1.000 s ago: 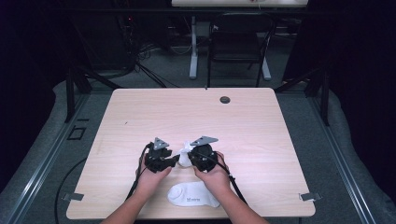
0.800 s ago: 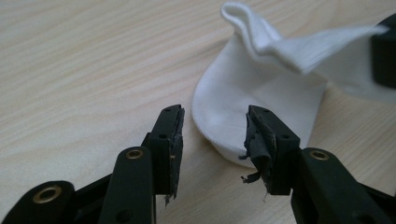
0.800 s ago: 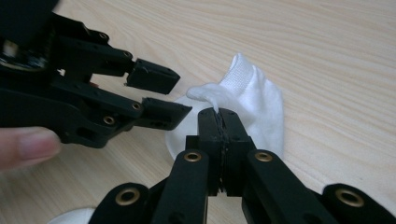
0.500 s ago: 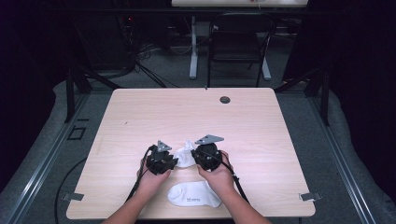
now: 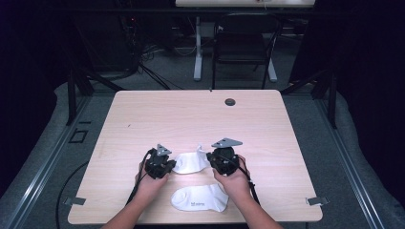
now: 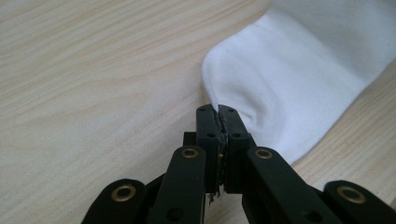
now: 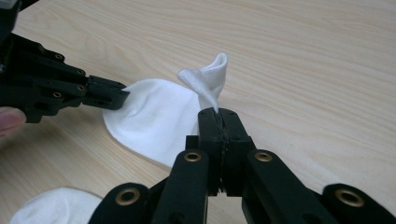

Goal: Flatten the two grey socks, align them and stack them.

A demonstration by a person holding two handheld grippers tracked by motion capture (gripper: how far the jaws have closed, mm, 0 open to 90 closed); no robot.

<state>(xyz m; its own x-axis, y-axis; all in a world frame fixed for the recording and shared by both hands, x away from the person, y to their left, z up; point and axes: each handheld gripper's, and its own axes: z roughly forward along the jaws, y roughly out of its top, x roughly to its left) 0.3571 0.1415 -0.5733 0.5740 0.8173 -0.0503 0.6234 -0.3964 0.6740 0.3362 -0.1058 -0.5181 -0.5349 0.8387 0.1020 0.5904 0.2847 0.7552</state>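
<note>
Left gripper (image 5: 168, 167) has just pinched the sock (image 5: 191, 162) at one end. Right gripper (image 5: 215, 159) pinches the other, so it stretches flat between them.

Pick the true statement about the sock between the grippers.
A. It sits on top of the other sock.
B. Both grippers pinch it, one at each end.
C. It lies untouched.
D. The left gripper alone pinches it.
B: the left gripper and the right gripper are each shut on an edge of the sock.
</note>
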